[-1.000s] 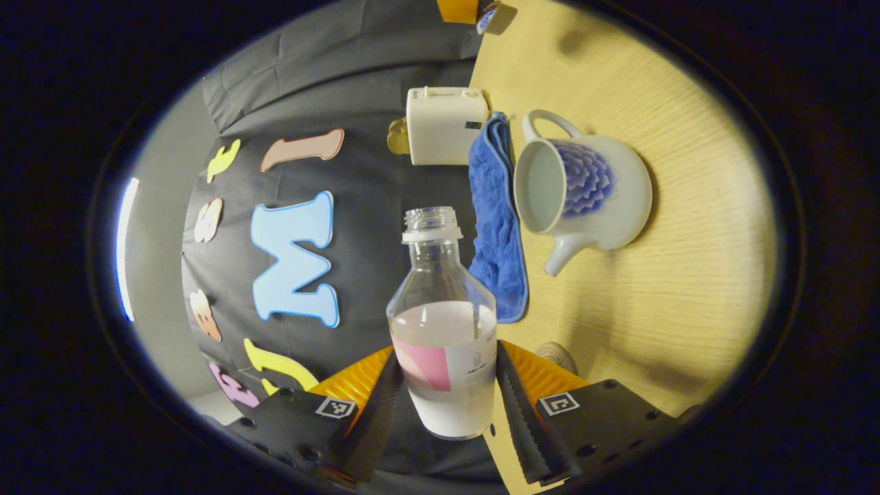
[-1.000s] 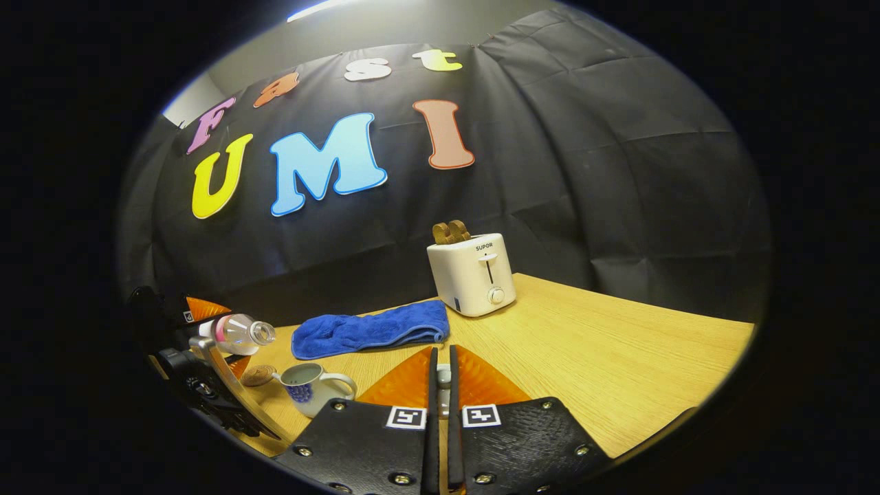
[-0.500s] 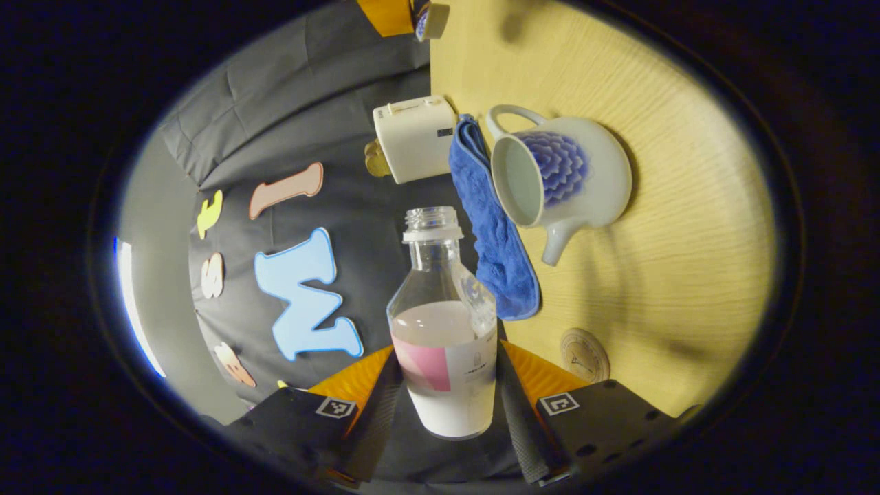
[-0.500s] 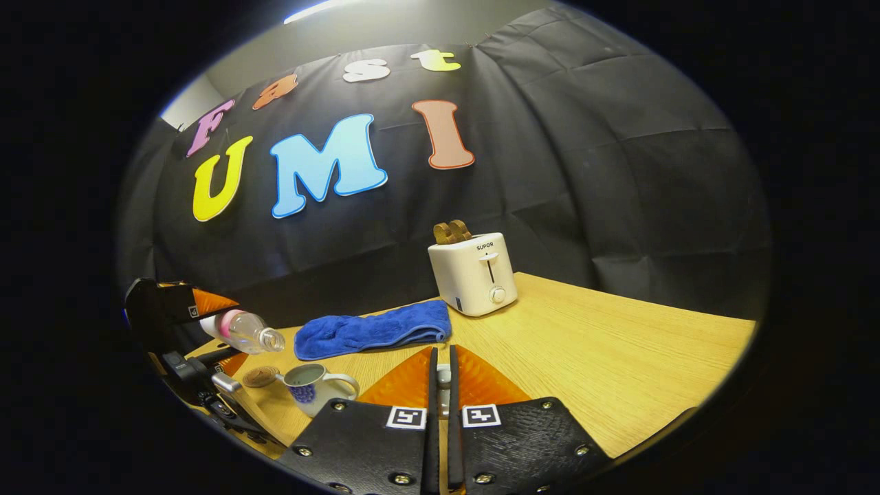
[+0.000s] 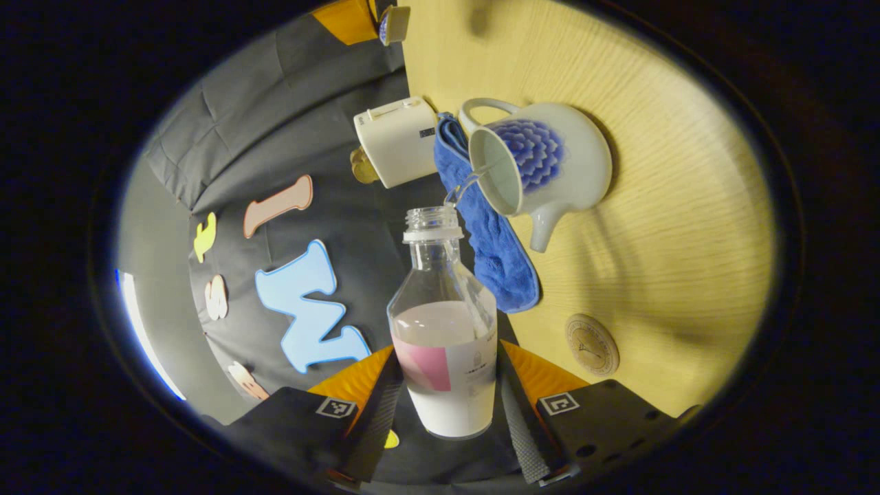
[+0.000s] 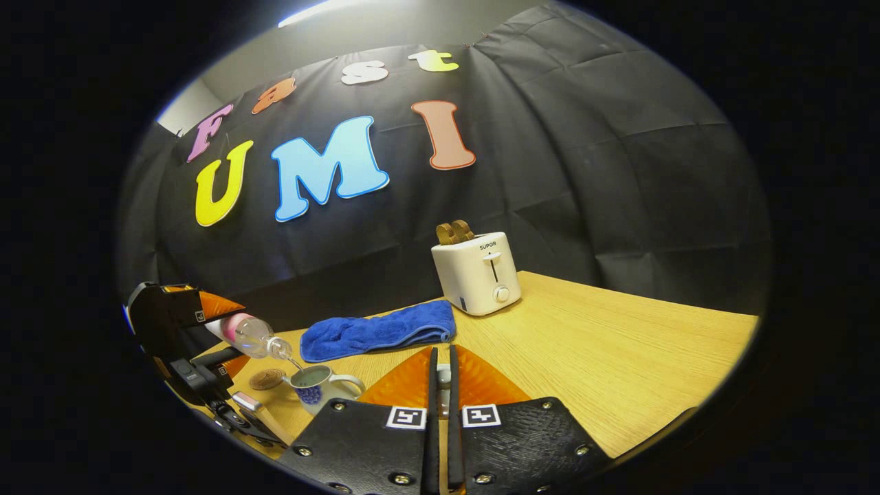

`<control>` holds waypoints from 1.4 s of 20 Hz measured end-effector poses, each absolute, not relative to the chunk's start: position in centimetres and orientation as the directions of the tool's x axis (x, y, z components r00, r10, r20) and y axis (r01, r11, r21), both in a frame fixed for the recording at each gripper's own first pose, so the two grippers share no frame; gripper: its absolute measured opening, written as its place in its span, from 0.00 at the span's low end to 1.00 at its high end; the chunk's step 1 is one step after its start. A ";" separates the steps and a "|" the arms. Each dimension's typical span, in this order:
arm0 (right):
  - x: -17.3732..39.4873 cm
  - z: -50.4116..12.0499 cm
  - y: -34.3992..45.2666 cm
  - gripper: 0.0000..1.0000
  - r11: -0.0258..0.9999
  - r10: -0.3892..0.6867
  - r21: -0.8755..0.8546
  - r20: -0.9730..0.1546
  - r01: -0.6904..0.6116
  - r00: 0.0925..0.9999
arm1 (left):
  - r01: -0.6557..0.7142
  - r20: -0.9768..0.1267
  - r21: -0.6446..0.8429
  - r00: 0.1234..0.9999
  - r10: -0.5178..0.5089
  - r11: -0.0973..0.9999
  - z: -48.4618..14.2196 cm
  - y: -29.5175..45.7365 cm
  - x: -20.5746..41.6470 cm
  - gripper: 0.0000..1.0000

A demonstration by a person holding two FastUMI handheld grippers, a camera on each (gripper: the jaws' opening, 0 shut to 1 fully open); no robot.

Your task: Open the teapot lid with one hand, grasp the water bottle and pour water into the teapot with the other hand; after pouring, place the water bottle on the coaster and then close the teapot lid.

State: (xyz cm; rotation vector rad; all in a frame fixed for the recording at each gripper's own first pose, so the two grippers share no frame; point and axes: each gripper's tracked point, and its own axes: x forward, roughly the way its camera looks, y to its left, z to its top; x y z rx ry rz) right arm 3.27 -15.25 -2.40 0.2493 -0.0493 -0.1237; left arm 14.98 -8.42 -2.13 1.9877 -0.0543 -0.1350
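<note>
Water bottle [image 5: 443, 344]: lying tipped between the fingers of the left gripper [image 5: 445, 405], its mouth sitting just above the teapot [image 5: 543, 168] opening.
Teapot: standing on the table [image 5: 660, 227], lid off, with the cloth [image 5: 491, 240] lying just behind it.
Coaster [image 5: 592, 344]: lying on the table near the teapot, apart from it.
Toaster [image 6: 476, 273]: standing behind the cloth's right end, near the wall.
Right gripper [image 6: 441, 385]: hovering over the table, right of the teapot, with the lid's knob [image 6: 443, 376] sitting between its fingers.

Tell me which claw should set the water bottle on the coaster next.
Left. The left claw is shut on the water bottle, tipped over the teapot, with the coaster nearby. The right claw holds something small.
</note>
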 end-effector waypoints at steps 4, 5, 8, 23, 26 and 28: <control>3.2 -2.4 -15.2 0.05 0.961 -0.123 0.255 0.035 0.110 0.992 | 0.025 -0.071 0.907 0.993 -0.094 -0.421 -2.1 -8.4 15.0 0.89; 3.2 -2.4 -15.2 0.05 0.960 -0.123 0.256 0.034 0.110 0.992 | 0.027 -0.073 0.905 0.993 -0.092 -0.424 -2.2 -8.5 15.0 0.89; 3.2 -2.4 -15.1 0.05 0.961 -0.122 0.253 0.033 0.109 0.992 | 0.027 -0.075 0.901 0.993 -0.092 -0.434 -2.1 -8.4 15.0 0.90; 3.3 -2.6 -15.1 0.05 0.963 -0.120 0.248 0.026 0.110 0.992 | -0.011 -0.048 0.862 0.994 -0.102 -0.507 -0.3 -8.3 15.2 0.89; 3.3 -2.6 -15.0 0.05 0.963 -0.117 0.247 0.024 0.107 0.993 | -0.013 -0.046 0.855 0.994 -0.100 -0.518 -0.1 -8.2 15.3 0.89; 3.4 -2.6 -15.1 0.05 0.963 -0.117 0.248 0.022 0.108 0.993 | -0.015 -0.044 0.849 0.994 -0.098 -0.528 0.1 -8.0 15.2 0.89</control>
